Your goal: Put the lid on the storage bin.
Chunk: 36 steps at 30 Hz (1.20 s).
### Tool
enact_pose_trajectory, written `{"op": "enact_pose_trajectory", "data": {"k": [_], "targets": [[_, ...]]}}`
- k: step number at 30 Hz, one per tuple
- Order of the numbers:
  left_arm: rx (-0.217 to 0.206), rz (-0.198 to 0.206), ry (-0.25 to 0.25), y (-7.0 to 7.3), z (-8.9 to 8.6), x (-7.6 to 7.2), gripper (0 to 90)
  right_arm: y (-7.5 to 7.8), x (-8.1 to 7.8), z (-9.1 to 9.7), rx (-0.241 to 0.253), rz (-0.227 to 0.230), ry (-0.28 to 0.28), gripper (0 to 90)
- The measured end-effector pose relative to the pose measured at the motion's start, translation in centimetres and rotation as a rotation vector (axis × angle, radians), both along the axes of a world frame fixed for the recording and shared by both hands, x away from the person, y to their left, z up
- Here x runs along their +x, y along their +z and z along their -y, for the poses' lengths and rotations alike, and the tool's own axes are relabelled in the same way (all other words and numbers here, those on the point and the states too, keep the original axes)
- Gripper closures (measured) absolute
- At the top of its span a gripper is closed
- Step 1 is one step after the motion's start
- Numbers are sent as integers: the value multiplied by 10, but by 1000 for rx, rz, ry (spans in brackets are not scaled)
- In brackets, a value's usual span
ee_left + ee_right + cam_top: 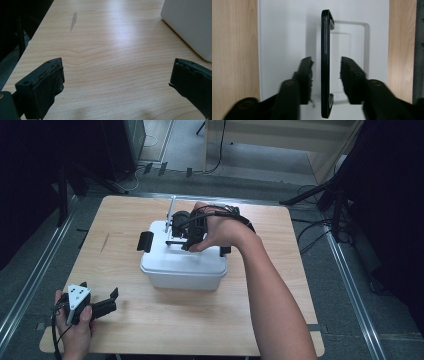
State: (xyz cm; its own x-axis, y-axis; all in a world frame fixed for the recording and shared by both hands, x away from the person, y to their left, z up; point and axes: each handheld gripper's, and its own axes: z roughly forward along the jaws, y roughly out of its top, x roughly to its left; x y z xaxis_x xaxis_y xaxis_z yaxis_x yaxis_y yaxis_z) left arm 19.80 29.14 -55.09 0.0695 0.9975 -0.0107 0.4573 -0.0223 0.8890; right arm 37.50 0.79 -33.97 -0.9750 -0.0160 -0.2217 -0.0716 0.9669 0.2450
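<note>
Counter carries one white lidded box at centre, two black side latches, one black handle upright on its lid. Right claw straddles that handle from above, jaws apart, pads clear of it on both sides. Left claw sits wide open and empty at the near-left corner, well apart from the box.

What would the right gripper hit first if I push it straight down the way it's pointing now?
Probably the black handle, standing upright between the right gripper's open jaws, would slide deeper between them. The fingertips would then meet the white lid on either side. Depth is hard to judge.
</note>
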Motion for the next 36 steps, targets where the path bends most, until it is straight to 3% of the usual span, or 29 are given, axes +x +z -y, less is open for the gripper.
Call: {"op": "enact_pose_trajectory", "data": {"k": [4, 6, 16, 36], "targets": [[-3, -1, 0, 0, 0, 0, 0, -2, -3, 2, -30, -13, -14, 215], [-2, -1, -2, 0, 1, 0, 0, -4, -5, 3, -48, 1, -30, 0], [-5, -4, -3, 0, 0, 0, 0, -9, -7, 19, -54, -21, -75, 0], [0, -7, 5, 0, 1, 4, 0, -8, -11, 83, -7, -17, -160, 0]]}}
